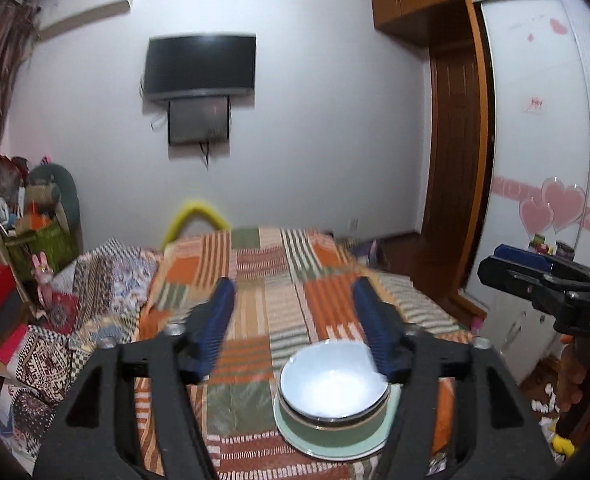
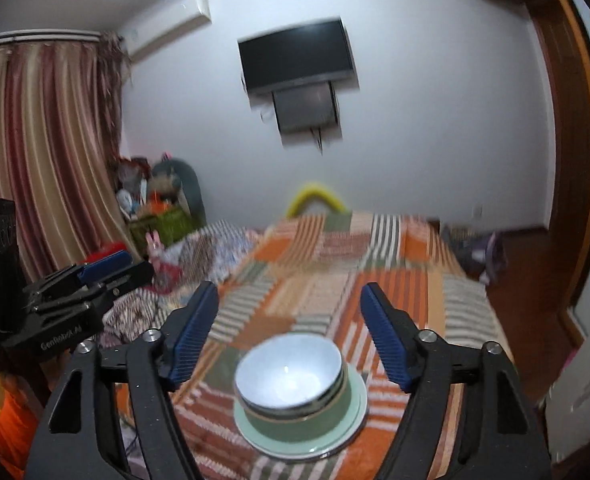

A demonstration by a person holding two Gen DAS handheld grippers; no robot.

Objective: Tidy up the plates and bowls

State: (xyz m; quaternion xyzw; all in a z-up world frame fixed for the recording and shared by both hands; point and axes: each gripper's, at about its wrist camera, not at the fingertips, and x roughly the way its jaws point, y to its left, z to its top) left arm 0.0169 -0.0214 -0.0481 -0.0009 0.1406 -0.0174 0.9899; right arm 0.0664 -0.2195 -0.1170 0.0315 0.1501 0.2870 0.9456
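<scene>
**Soft indoor light, motion blur, heavy fisheye bend**

Both views are evenly lit, a little dim, with a cool cast. A bright glare spot sits inside the white bowl. The patchwork bedspread and wall television smear with motion blur. Walls and wardrobe bow outward; corners fall into black vignette.

The green bowl shows only its outer wall, its inside hidden by the white bowl nested in it. Motion blurs the far patchwork bedspread and wall television. The right claw is cut off by the left view's edge.
</scene>
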